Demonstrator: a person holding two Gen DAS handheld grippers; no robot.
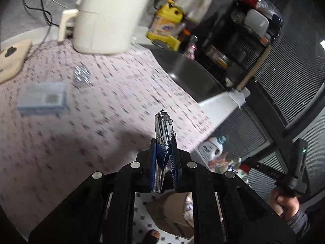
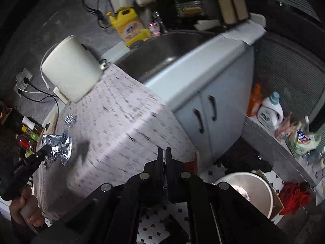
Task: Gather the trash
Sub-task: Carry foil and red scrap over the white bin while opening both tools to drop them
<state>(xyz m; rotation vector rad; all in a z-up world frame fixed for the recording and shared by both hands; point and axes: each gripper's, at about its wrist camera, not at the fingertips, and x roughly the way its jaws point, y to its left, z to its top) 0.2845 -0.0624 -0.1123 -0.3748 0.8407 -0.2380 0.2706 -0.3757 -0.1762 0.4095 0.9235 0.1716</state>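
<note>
My left gripper (image 1: 163, 142) is shut on a silver foil wrapper (image 1: 162, 128), held above the front edge of the patterned counter (image 1: 101, 111). The same wrapper (image 2: 59, 146) shows in the right wrist view, in the left gripper (image 2: 47, 148). A small crumpled foil piece (image 1: 81, 77) and a pale blue plastic box (image 1: 42, 99) lie on the counter. My right gripper (image 2: 164, 152) is shut and empty, off the counter's front edge above the floor. A white bin (image 2: 249, 191) with pale trash inside stands on the floor below it.
A cream appliance (image 1: 109, 14) stands at the back of the counter, next to a steel sink (image 1: 191, 75). A yellow detergent jug (image 1: 166, 24) sits behind the sink. White cupboard doors (image 2: 205, 111), a detergent bottle (image 2: 270, 111) and bags stand at floor level on the right.
</note>
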